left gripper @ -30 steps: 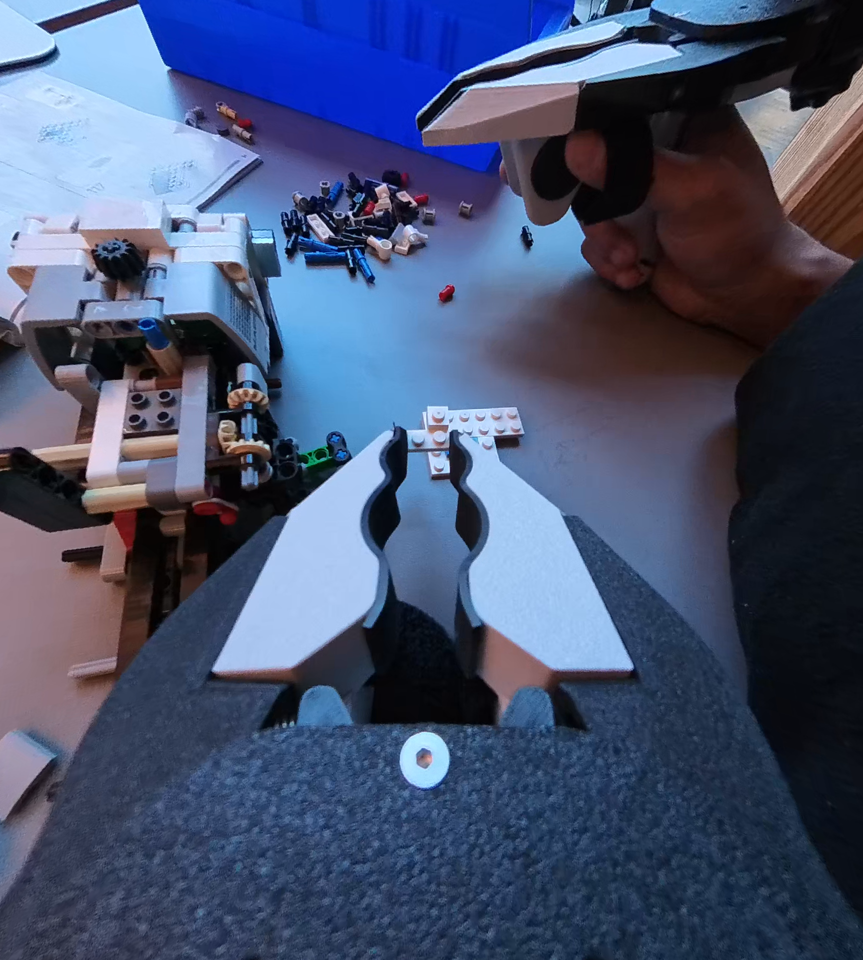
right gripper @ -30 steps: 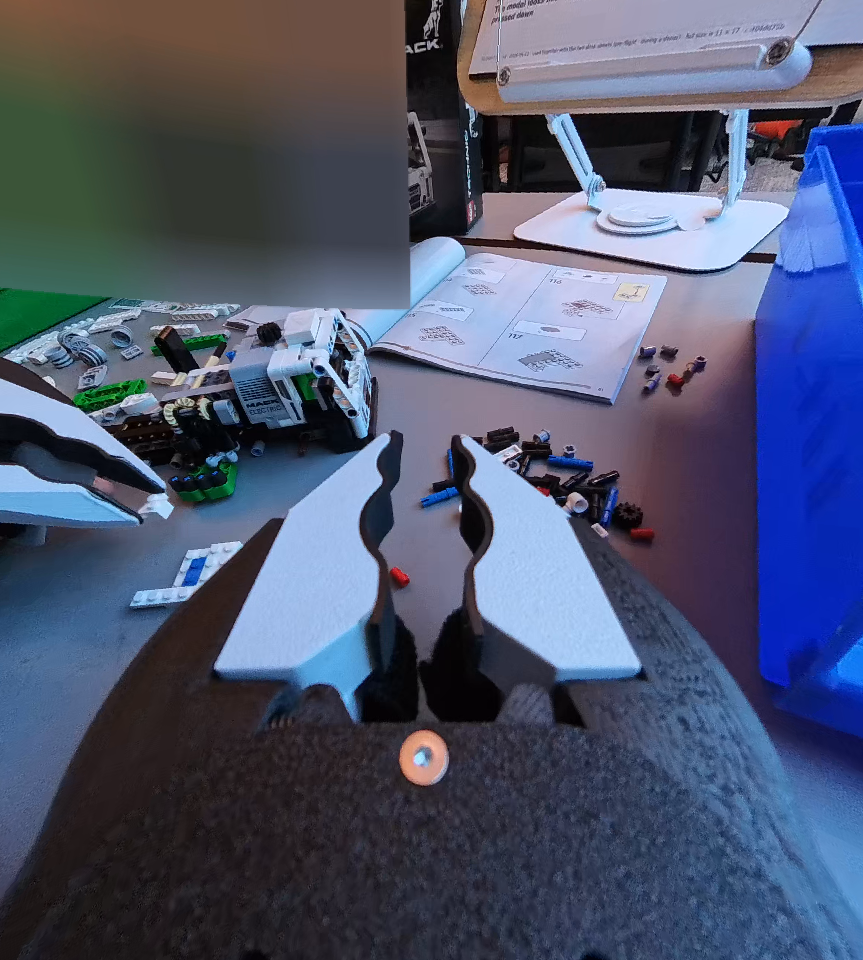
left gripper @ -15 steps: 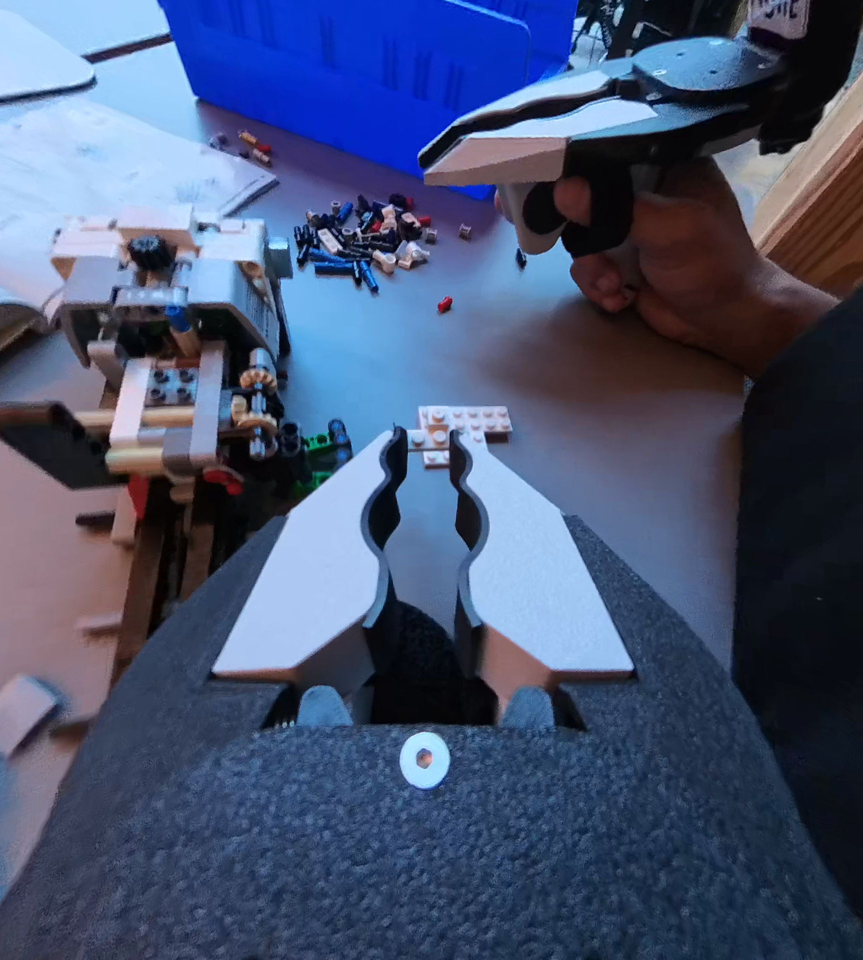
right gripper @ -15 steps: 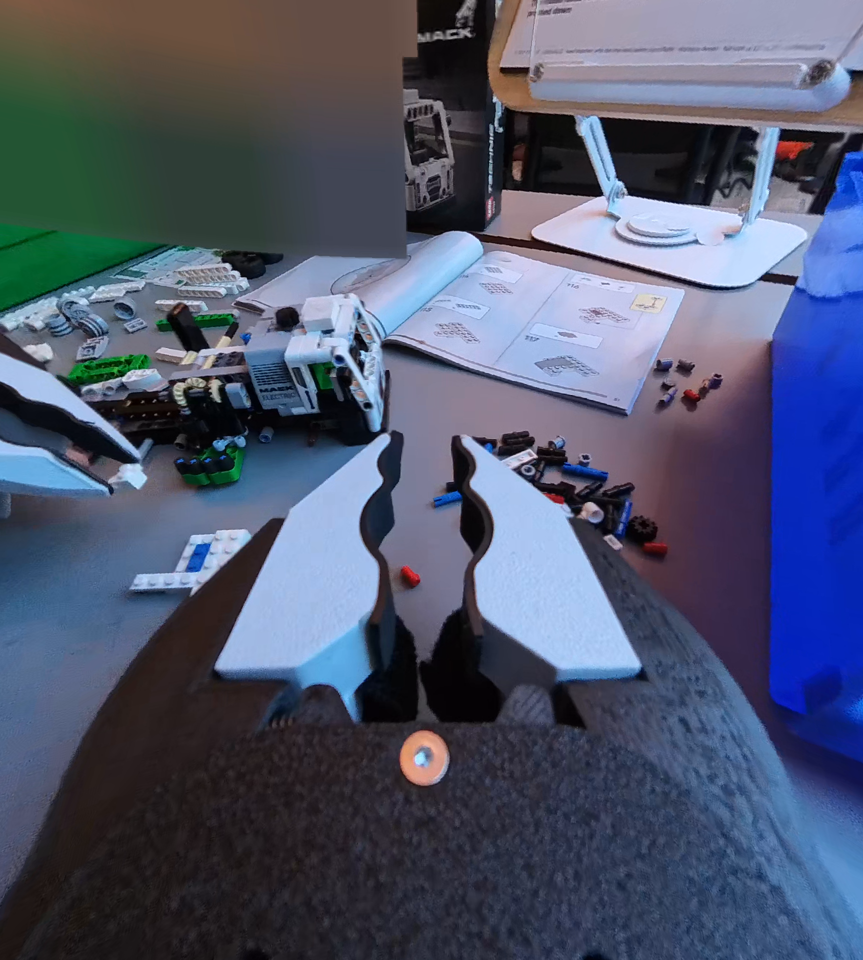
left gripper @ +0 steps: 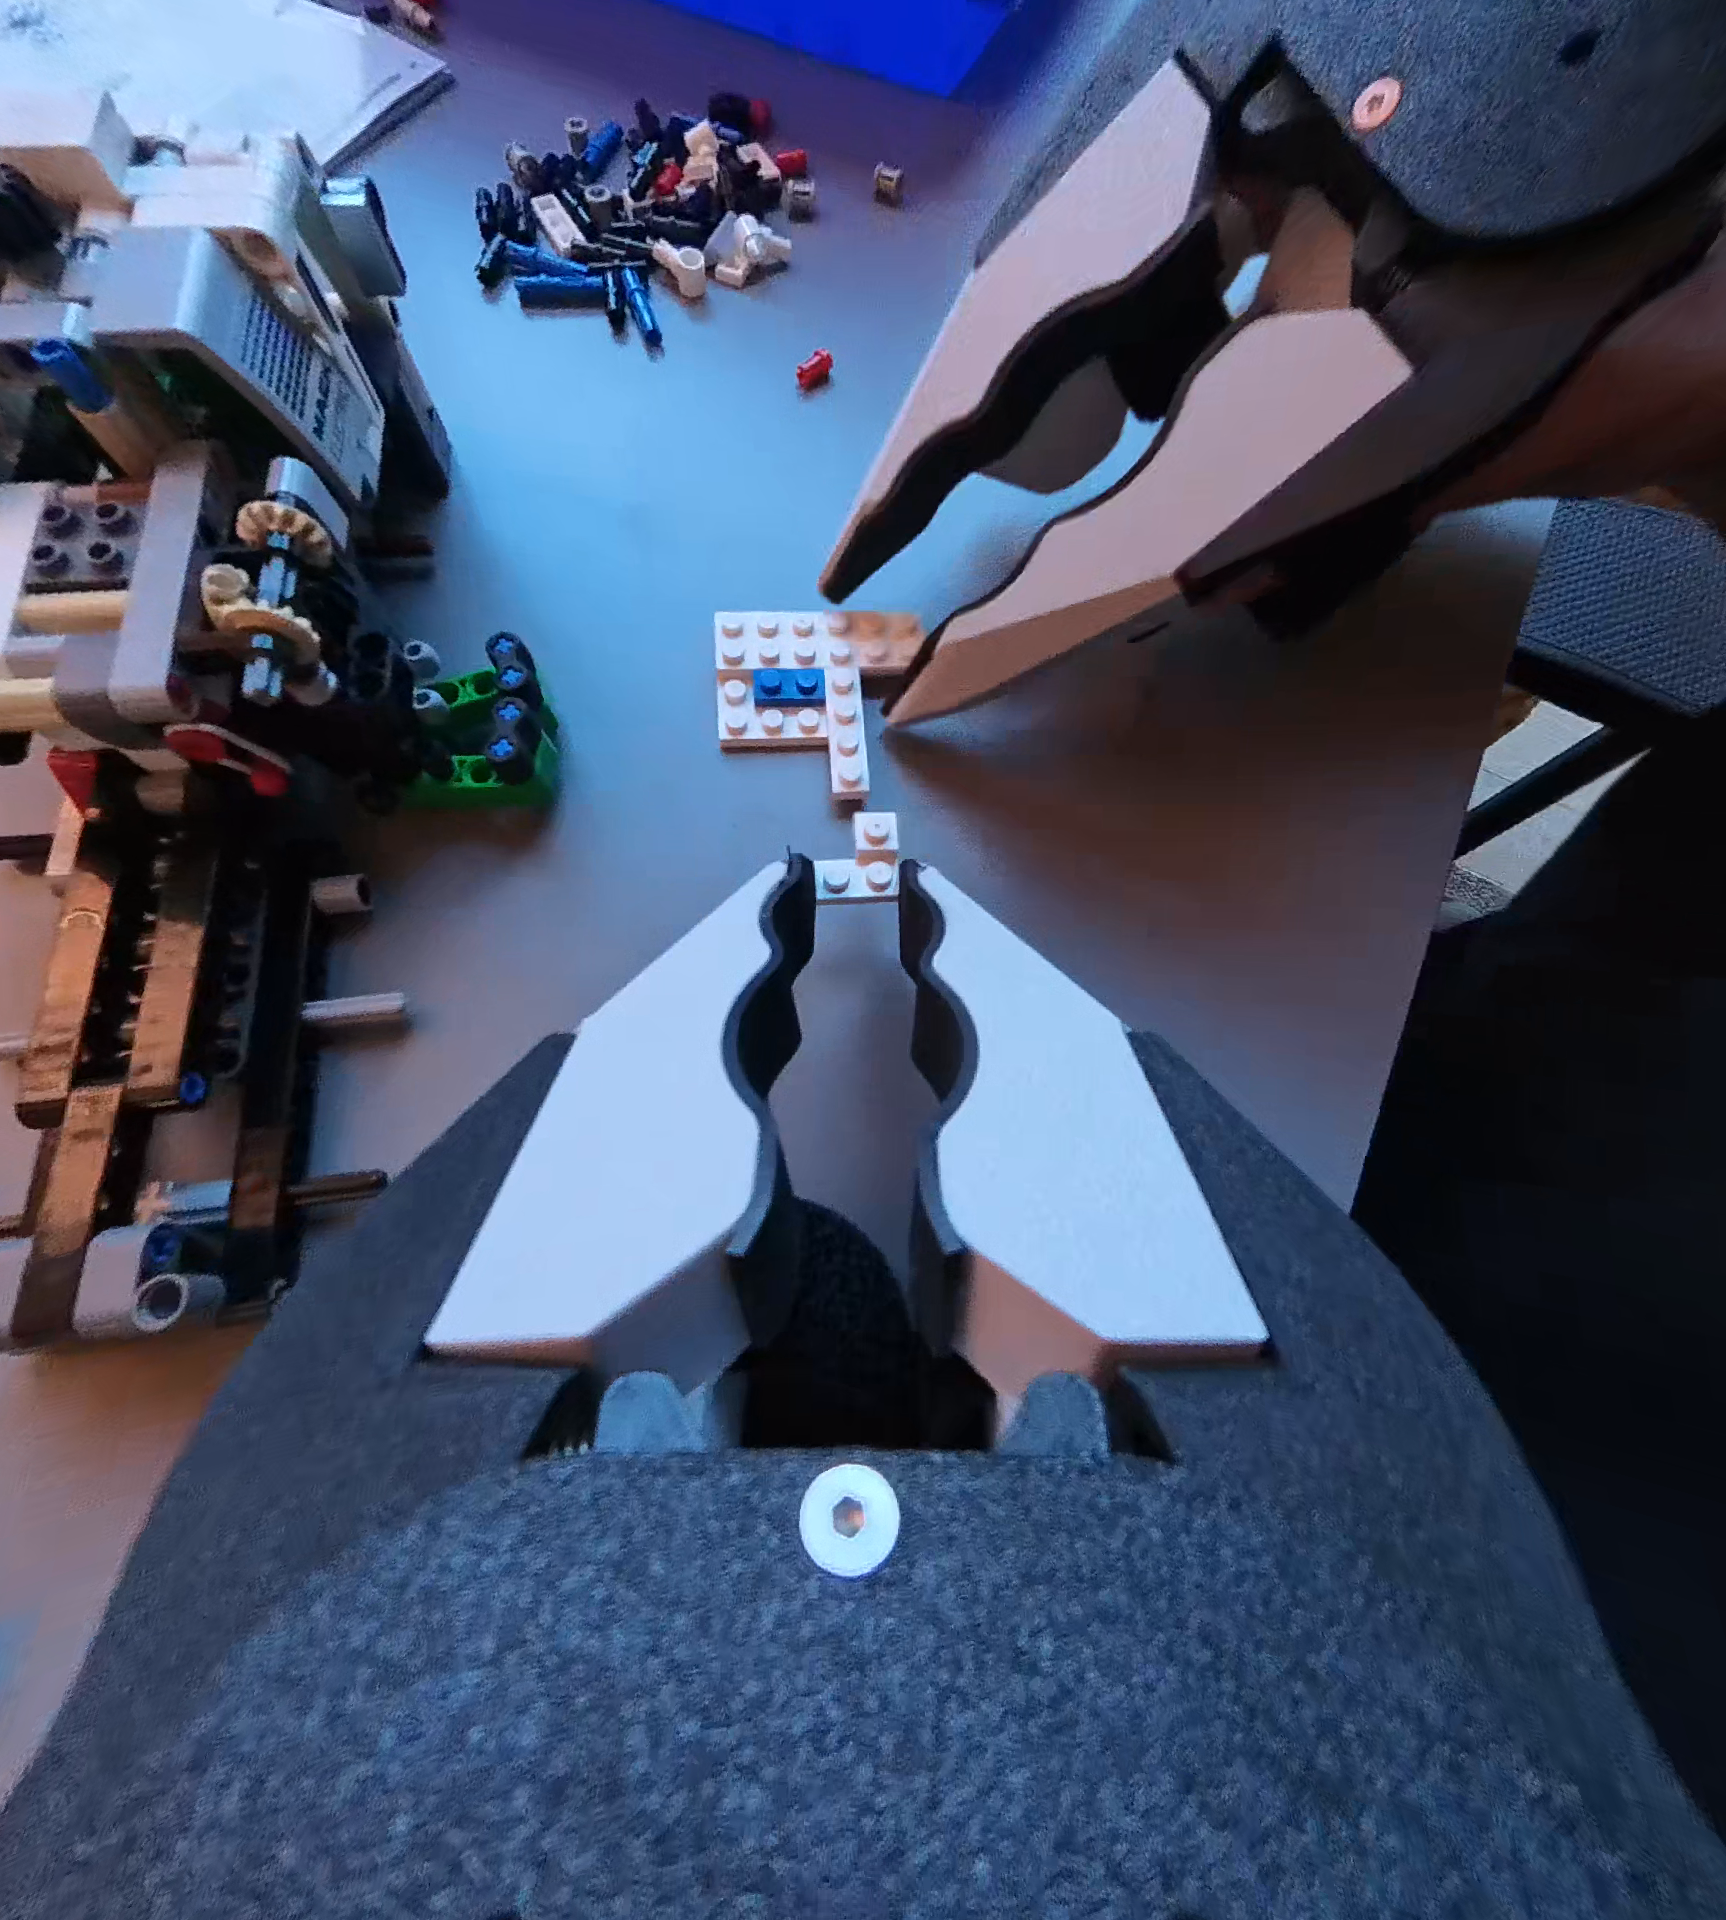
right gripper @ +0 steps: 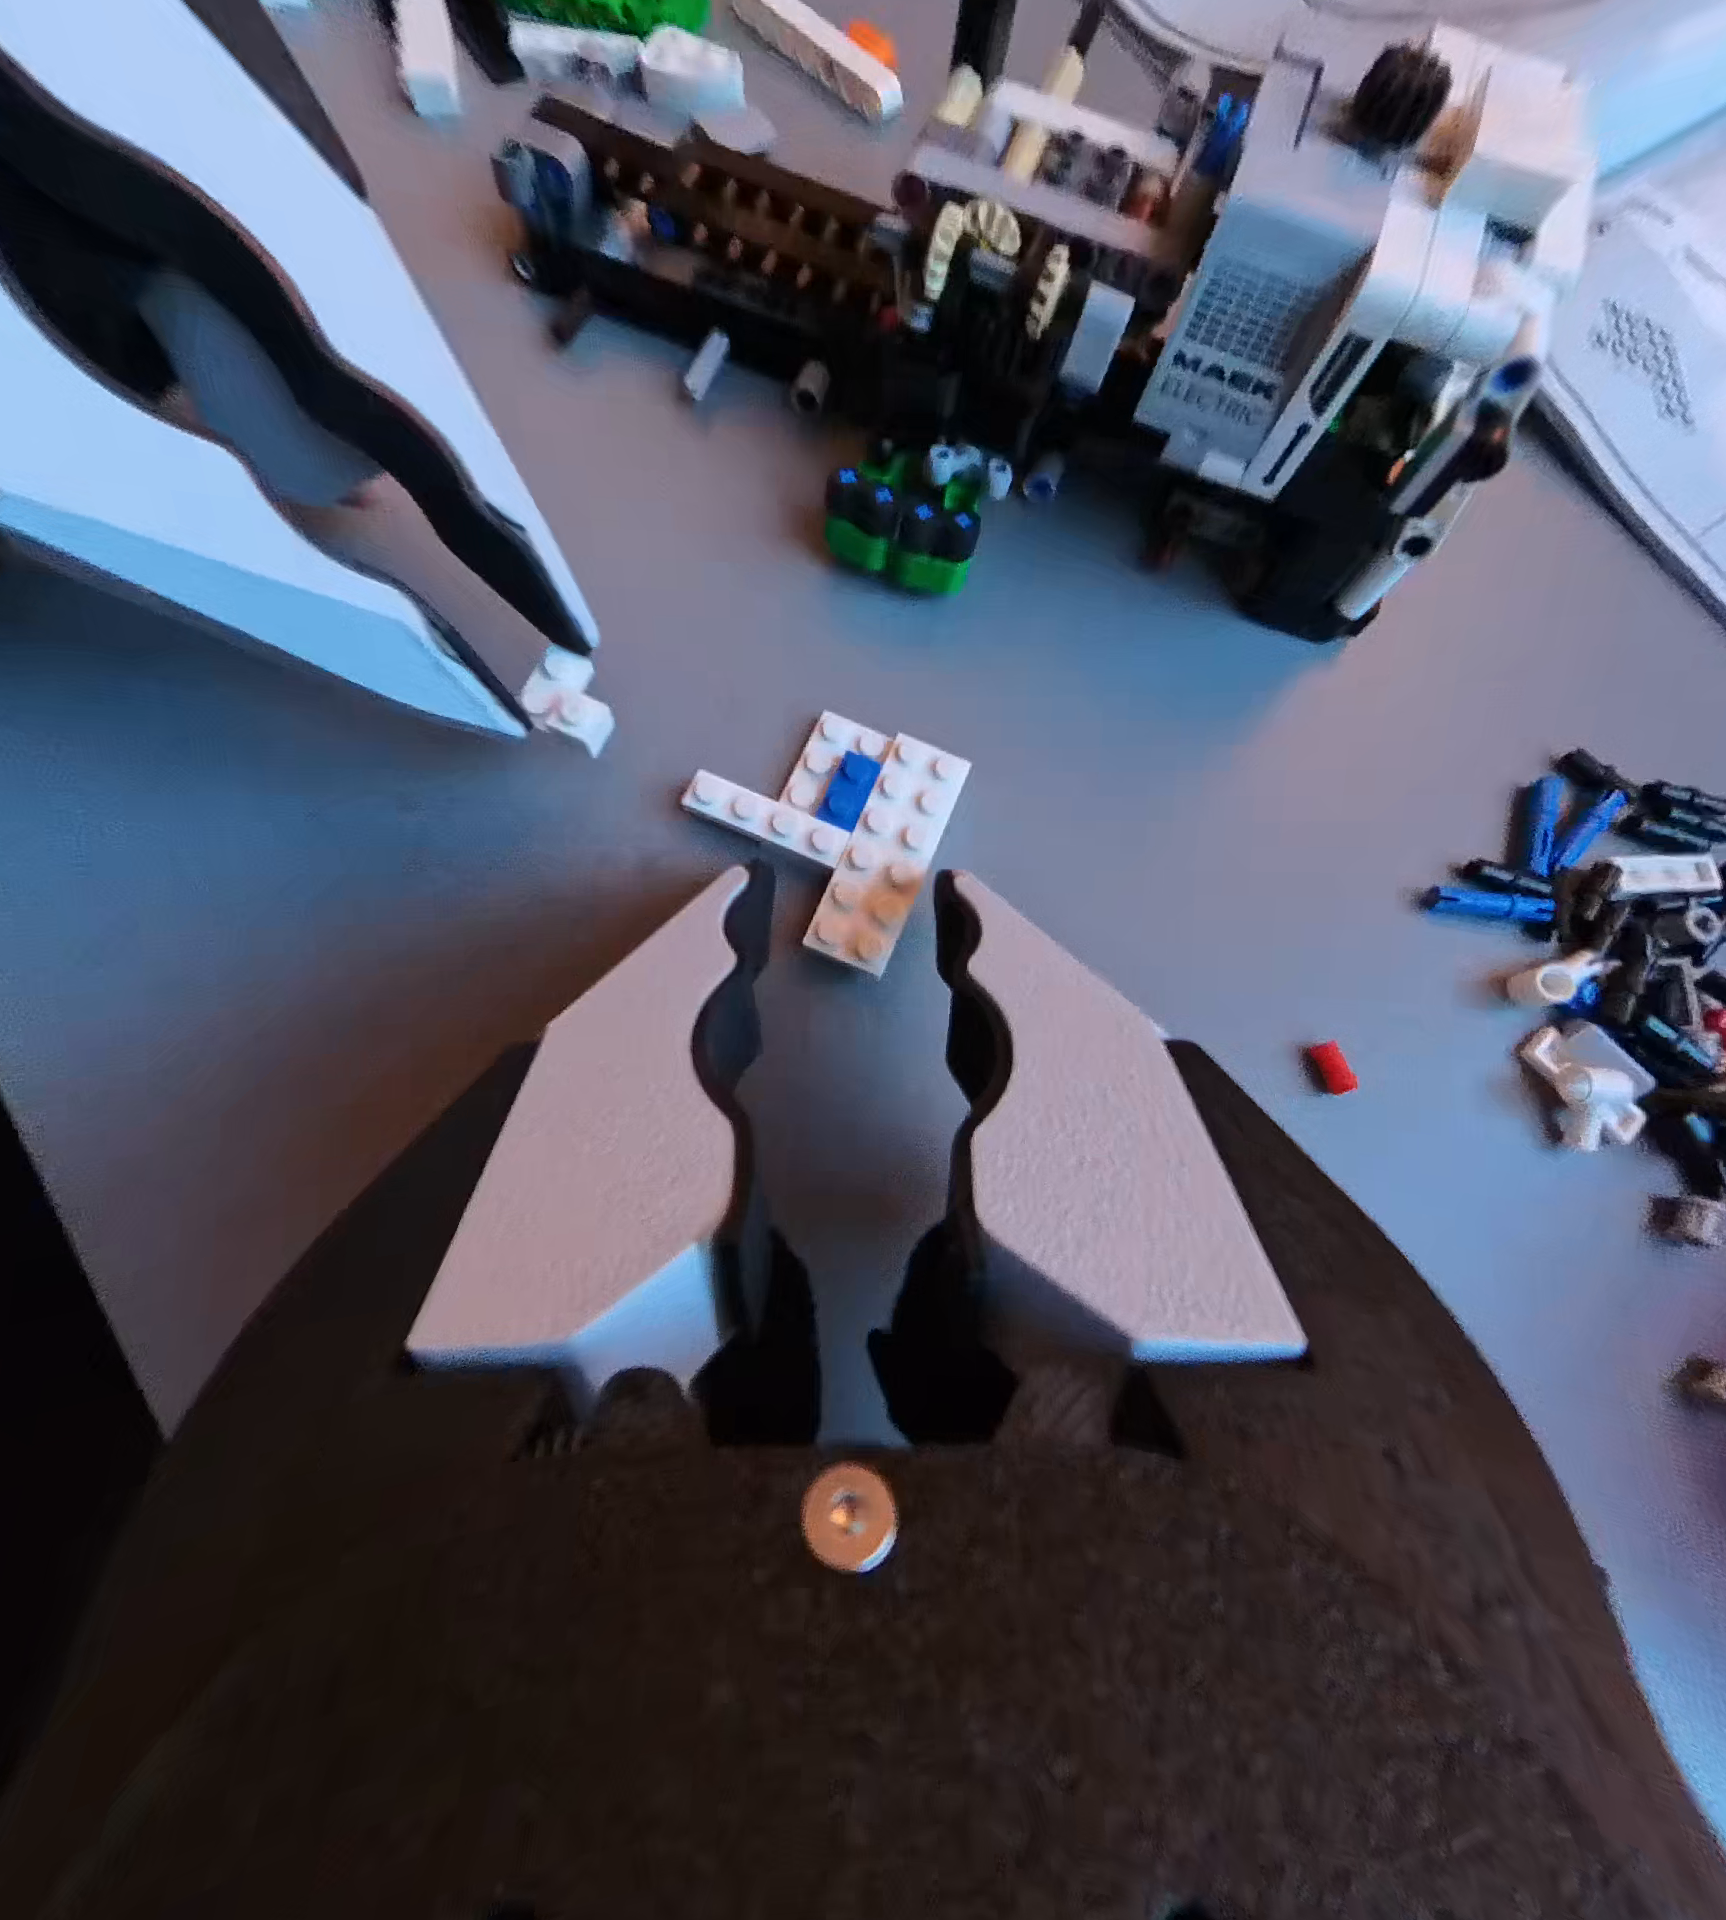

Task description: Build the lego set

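a grey table (left gripper: 1098, 935) carries the whole job. at far left stands the half-built truck model (left gripper: 163, 499), a long black frame with a grey and white cab block and tan gears, with a small green and black sub-assembly (left gripper: 490, 722) just beside it. farther off lie an open instruction booklet (right gripper: 1711, 343) and a loose pile of small pins and connectors (left gripper: 641, 218), with one red piece (left gripper: 813, 367) apart from it.

near the middle of the table sits the white plate assembly (left gripper: 802, 681), flat, studs up, with a blue plate (left gripper: 788, 684) set into it. the right gripper (right gripper: 843, 883) hangs released over its near end, jaws apart on either side of the plates, holding nothing. the left gripper (left gripper: 857, 868) is clenched on a small white corner plate (left gripper: 864, 862), pinched at the very fingertips just short of the assembly's protruding arm.

judging from this, the corner plate looks bound for the white assembly, and the risks are several. the tip-only grasp is thin, so the piece could twist or pop free when pressed onto the studs. the assembly lies loose on a smooth top, so a push from the left could slide or spin it unless the right gripper braces it first. a right-hand squeeze across stacked plates might shift or split them. a tilted approach would leave the studs misaligned and the piece seated crooked.
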`<state>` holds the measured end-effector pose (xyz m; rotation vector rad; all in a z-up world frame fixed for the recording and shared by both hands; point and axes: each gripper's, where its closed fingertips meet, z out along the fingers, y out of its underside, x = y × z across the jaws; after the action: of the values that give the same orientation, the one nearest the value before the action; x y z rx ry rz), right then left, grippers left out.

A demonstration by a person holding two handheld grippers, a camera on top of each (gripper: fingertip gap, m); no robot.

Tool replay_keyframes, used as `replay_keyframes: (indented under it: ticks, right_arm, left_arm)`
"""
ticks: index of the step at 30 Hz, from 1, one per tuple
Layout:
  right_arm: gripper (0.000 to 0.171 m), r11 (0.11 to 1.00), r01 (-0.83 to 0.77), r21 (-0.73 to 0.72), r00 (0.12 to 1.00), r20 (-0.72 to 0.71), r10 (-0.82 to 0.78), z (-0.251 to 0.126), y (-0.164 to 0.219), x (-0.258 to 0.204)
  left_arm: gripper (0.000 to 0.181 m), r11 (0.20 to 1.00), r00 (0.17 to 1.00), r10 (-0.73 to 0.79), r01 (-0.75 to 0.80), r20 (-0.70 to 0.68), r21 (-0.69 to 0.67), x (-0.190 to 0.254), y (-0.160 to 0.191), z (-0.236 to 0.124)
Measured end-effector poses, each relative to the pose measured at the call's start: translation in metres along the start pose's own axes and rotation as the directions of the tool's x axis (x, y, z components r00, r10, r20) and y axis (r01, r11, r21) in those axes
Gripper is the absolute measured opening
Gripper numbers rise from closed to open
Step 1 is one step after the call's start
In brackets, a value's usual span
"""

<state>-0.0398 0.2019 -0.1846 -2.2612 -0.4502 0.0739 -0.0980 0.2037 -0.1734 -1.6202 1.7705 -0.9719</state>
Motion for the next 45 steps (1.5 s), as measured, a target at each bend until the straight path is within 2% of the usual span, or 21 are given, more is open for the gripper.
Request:
replay_keyframes:
  ticks: [3, 6, 7, 8, 14, 20, 24, 32, 36, 39, 41, 43, 45]
  right_arm:
    - [0.028, 0.999, -0.054, 0.004, 0.998, -0.014, 0.054, 0.003, 0.001, 0.003]
    - [0.03, 0.996, -0.092, -0.011, 0.996, 0.017, 0.093, 0.003, 0.003, 0.003]
    - [0.029, 0.995, -0.096, -0.011, 0.995, 0.024, 0.097, 0.003, 0.003, 0.002]
    - [0.019, 0.995, -0.094, -0.011, 0.995, 0.033, 0.095, 0.003, 0.002, 0.001]
    - [0.017, 0.974, -0.226, 0.003, 0.972, 0.071, 0.225, 0.003, 0.0, 0.002]
    - [0.017, 0.985, -0.169, 0.042, 0.984, 0.061, 0.166, 0.0, -0.008, -0.006]
    - [0.017, 0.993, -0.12, -0.001, 0.993, 0.001, 0.12, 0.004, -0.004, -0.006]
    - [0.018, 0.992, -0.12, -0.035, 0.992, -0.041, 0.119, 0.007, -0.002, -0.007]
    - [0.032, 0.987, -0.156, -0.028, 0.988, 0.013, 0.156, 0.002, -0.006, -0.01]
    - [0.034, 0.983, -0.182, 0.037, 0.98, 0.09, 0.178, -0.008, -0.015, -0.002]
    - [0.039, 0.972, -0.232, 0.035, 0.953, 0.206, 0.22, -0.01, -0.017, 0.002]
    - [0.038, 0.952, -0.305, 0.007, 0.876, 0.393, 0.278, -0.01, -0.02, -0.004]
    - [0.034, 0.946, -0.321, -0.037, 0.813, 0.502, 0.296, -0.009, -0.024, -0.009]
  left_arm:
    - [0.014, 1.0, 1.0, 0.001, -0.001, -0.003, 0.01, 0.0, -0.004, 0.002]
    - [0.014, 0.999, 1.0, -0.021, 0.021, -0.02, -0.037, -0.001, 0.0, 0.008]
    - [0.014, 0.998, 0.999, -0.027, 0.026, -0.023, -0.059, -0.001, 0.003, 0.011]
    - [0.014, 0.996, 0.999, -0.027, 0.024, -0.029, -0.082, 0.0, 0.006, 0.013]
    - [0.014, 0.994, 0.999, 0.014, -0.019, -0.048, -0.11, 0.005, 0.005, 0.021]
    - [0.014, 0.993, 0.999, 0.041, -0.041, 0.003, -0.112, 0.003, 0.002, 0.024]
    - [0.014, 0.989, 0.993, 0.108, -0.102, 0.053, -0.106, 0.001, -0.003, 0.022]
    - [0.014, 0.985, 0.99, 0.117, -0.106, 0.08, -0.135, -0.002, 0.0, 0.024]
    - [0.014, 0.984, 0.987, 0.133, -0.12, 0.089, -0.135, -0.004, 0.0, 0.022]
    - [0.014, 0.979, 0.98, 0.168, -0.154, 0.104, -0.131, -0.006, 0.0, 0.021]
    - [0.014, 0.976, 0.975, 0.192, -0.177, 0.114, -0.128, -0.007, 0.0, 0.02]
    - [0.014, 0.972, 0.971, 0.208, -0.193, 0.117, -0.132, -0.007, 0.001, 0.02]
    - [0.014, 0.973, 0.974, 0.201, -0.186, 0.107, -0.135, -0.007, 0.002, 0.021]
